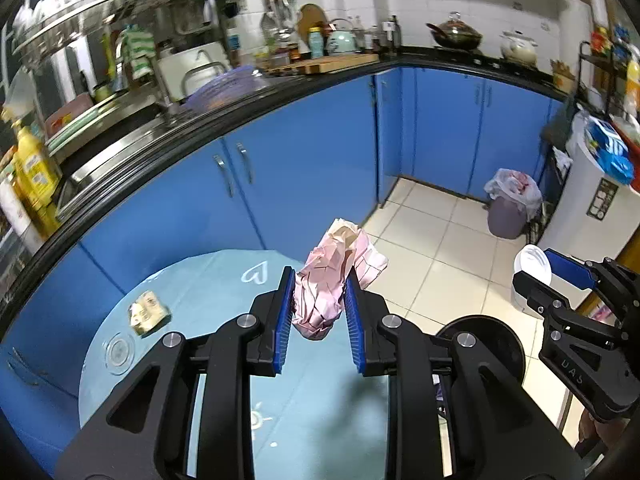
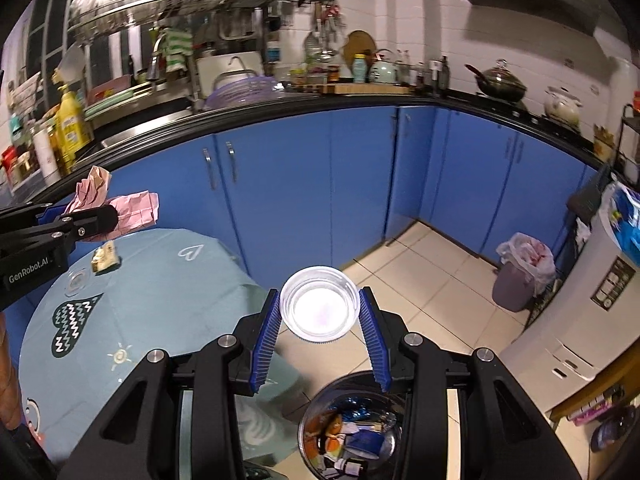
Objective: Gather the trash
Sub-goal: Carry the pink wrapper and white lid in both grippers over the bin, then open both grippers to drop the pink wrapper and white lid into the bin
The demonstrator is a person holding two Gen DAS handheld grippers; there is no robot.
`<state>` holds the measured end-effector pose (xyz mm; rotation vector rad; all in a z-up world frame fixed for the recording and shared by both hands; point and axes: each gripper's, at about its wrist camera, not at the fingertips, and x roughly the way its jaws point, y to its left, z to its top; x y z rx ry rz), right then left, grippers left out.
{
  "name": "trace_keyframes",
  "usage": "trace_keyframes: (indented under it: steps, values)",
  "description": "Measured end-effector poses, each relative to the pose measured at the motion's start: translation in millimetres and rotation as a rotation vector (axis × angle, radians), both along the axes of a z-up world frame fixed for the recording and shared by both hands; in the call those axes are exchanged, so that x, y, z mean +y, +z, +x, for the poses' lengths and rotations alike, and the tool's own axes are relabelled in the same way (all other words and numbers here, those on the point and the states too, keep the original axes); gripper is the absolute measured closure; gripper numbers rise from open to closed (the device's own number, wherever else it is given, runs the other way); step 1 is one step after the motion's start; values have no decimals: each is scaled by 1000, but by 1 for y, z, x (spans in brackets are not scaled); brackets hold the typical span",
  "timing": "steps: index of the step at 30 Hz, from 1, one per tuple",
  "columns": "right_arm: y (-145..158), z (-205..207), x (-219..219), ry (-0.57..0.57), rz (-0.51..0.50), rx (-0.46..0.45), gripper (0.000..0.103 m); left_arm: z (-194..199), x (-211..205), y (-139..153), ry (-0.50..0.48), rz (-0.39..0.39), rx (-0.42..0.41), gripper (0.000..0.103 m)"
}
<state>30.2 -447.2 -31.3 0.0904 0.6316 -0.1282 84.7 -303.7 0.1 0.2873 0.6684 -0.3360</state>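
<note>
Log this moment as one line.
left gripper: shut on pink paper | right gripper: shut on plastic cup | bin: open below | wrapper: on table

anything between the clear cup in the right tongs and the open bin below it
Nothing visible does. The right tongs grip the clear plastic cup in open air, with the open bin just below and toward the camera; only bare floor tiles show between them. The left tongs with the pink crumpled paper are off to the side over the table.

wrapper on table | bin beside table
</note>
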Motion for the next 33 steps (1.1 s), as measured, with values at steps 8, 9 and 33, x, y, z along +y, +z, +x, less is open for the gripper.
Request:
trace_keyframes:
  steps: [8,9,33]
  values:
    - [-5,-19,-34,-53,12,2,64,-9,-48,-4,-73,25,2,78]
    - [-6,-21,-38,-59,15,2,64,-11,-55,-4,-84,28,2,78]
    - [-24,-55,-102,-164,68,20,64,-41,-152,-14,-227,87,14,70]
